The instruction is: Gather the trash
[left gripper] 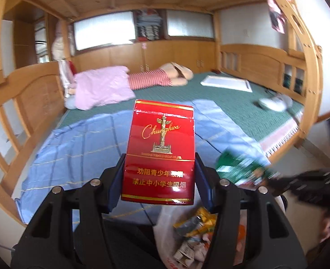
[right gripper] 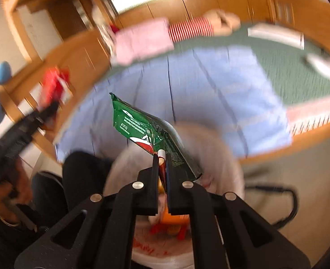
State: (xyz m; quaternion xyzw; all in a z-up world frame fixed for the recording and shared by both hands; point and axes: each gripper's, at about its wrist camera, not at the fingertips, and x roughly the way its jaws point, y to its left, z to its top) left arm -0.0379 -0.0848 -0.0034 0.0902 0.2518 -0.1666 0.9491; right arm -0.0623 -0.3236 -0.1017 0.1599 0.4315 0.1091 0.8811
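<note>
Red cigarette pack (left gripper: 159, 150) upright, clamped between the left gripper (left gripper: 159, 172) fingers above the white trash bag (left gripper: 165, 231), green wrapper (right gripper: 147, 132) pinched in the nearly closed right gripper (right gripper: 162, 168), blue sheet (left gripper: 79, 148) on wooden bed (left gripper: 265, 62) beyond

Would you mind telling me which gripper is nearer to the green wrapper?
Right. The right gripper is shut on the green wrapper; the left gripper, holding the red cigarette pack, is off to its left.
</note>
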